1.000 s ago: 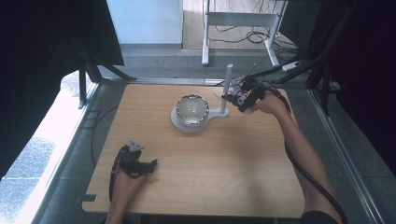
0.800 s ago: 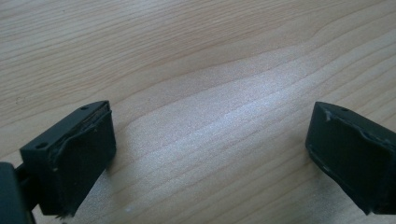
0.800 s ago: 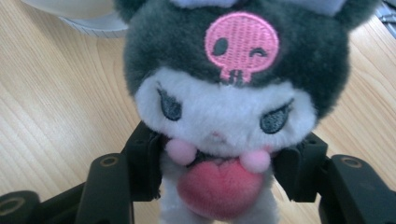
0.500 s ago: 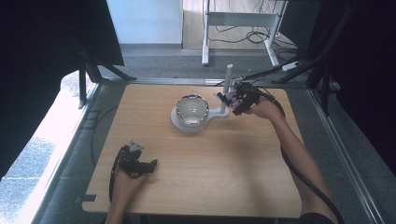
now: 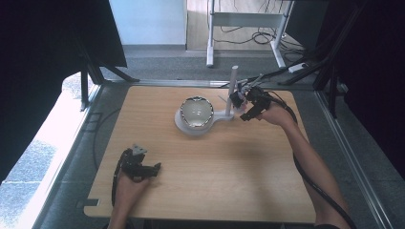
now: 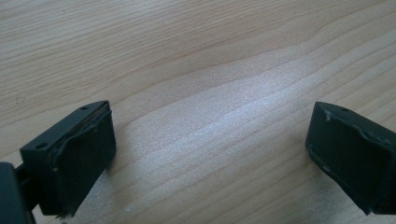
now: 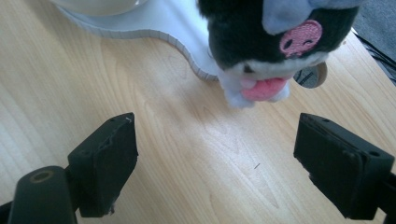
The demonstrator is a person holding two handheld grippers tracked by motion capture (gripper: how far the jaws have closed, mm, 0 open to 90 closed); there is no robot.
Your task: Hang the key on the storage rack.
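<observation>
1. Wooden table [image 5: 229, 167], light grain, seen from above, with a person's two forearms coming in from the near edge.
2. Left gripper [image 5: 152, 169] low at the near left part of the table, held in the left hand [image 5: 128, 183], well apart from everything else.
3. In the left gripper view, jaws spread wide, with bare wood [image 6: 210, 116] between them and nothing pinched; left gripper [image 6: 210, 154] close over the table surface.
4. Right gripper [image 5: 237, 101] at the far side of the table, right of centre, held in the right hand [image 5: 270, 113], just beside the white post [image 5: 232, 86].
5. In the right gripper view, jaws also spread wide and holding nothing; right gripper [image 7: 217, 154] pointing at a plush toy [image 7: 261, 42] just ahead of it.
6. Plush toy black and white, with a pink embroidered mark and a pink tongue-like part, resting partly on the white base [image 7: 163, 23] and partly over the wood; a small round tag [image 7: 312, 77] at its side.
7. White base [image 5: 191, 128] near the middle of the table, toward the far side, flat, carrying a round shiny bowl [image 5: 196, 112] on its wider end and the upright post on its narrower end.
8. From above, plush toy too small and too hidden by the gripper to make out clearly.
9. Black cable [image 5: 315, 183] trailing along the right forearm toward the near edge.
</observation>
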